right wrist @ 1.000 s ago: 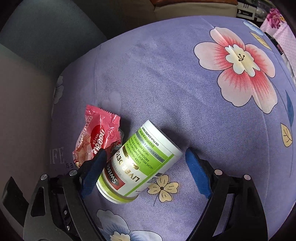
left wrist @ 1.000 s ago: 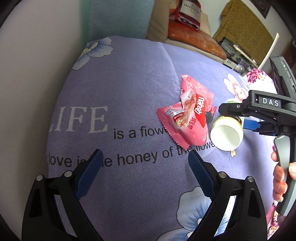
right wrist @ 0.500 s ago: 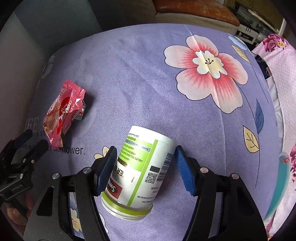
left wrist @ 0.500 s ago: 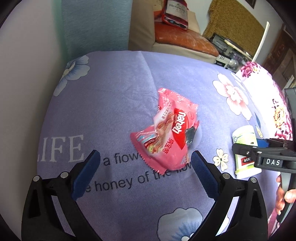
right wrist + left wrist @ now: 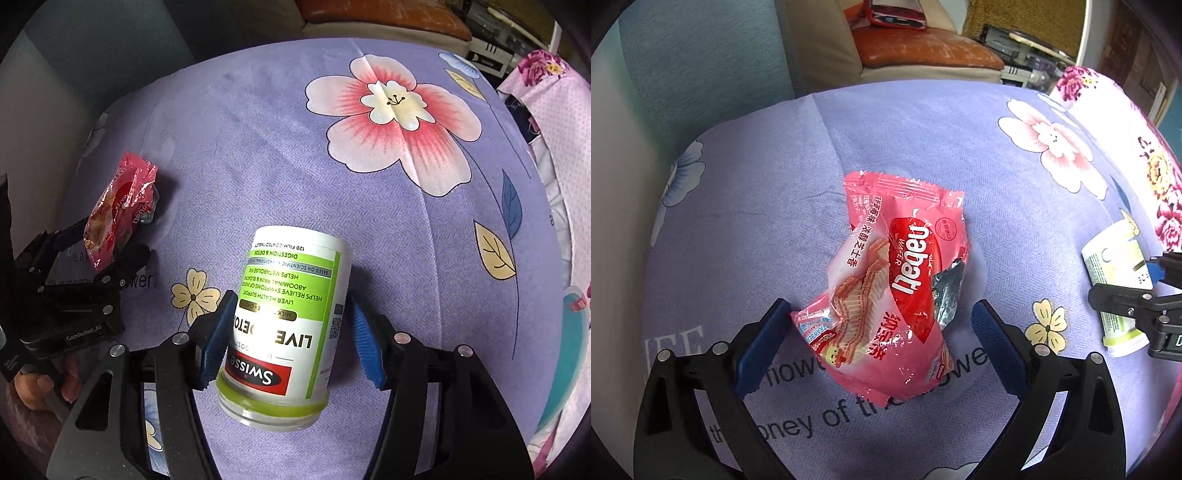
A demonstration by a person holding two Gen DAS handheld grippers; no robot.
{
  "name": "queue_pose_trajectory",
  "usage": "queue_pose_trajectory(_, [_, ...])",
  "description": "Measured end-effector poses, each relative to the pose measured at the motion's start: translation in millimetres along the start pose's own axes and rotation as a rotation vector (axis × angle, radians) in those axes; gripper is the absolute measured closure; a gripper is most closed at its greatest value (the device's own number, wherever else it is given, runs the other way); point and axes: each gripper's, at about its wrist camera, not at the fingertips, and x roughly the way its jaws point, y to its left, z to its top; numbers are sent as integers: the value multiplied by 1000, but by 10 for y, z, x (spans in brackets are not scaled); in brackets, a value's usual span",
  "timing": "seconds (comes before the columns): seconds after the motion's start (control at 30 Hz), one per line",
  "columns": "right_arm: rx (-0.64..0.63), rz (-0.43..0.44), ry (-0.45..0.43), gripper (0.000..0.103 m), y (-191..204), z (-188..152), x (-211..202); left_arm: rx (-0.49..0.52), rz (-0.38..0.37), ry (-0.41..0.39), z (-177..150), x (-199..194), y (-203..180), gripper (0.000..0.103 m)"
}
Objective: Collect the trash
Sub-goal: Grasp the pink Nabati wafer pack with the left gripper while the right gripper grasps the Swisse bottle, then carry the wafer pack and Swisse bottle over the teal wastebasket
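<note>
A crumpled pink wafer wrapper [image 5: 905,266] lies on the purple flowered cloth [image 5: 757,221]. My left gripper [image 5: 879,325] straddles its near end, jaws wide and closing, pads not pressing on it. To its right a white and green supplement bottle [image 5: 291,295] lies on its side. My right gripper [image 5: 291,332] is around it with the jaws closing; the left pad meets the label, and a sliver of gap shows at the right pad. The right wrist view also shows the wrapper [image 5: 118,206] inside the left gripper [image 5: 103,243]. The bottle [image 5: 1115,258] and right gripper [image 5: 1137,284] sit at the left wrist view's right edge.
The purple cloth [image 5: 258,129] carries printed flowers and black lettering. A pink flowered cloth [image 5: 1108,110] runs along its right side. Behind stand an orange cushion [image 5: 923,59] and a blue-grey wall panel [image 5: 701,55]. A hand [image 5: 37,380] holds the left gripper's handle.
Both grippers moved in over their items. The wrapper now lies between the left jaws. The right jaws have narrowed around the bottle, which was first only partly between them.
</note>
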Motion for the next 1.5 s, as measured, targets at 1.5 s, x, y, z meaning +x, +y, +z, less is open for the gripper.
queue_pose_trajectory(1.5, [293,78,-289,51,-1926,-1268,-1211,245,-76,-16,-436,-839,-2600,58])
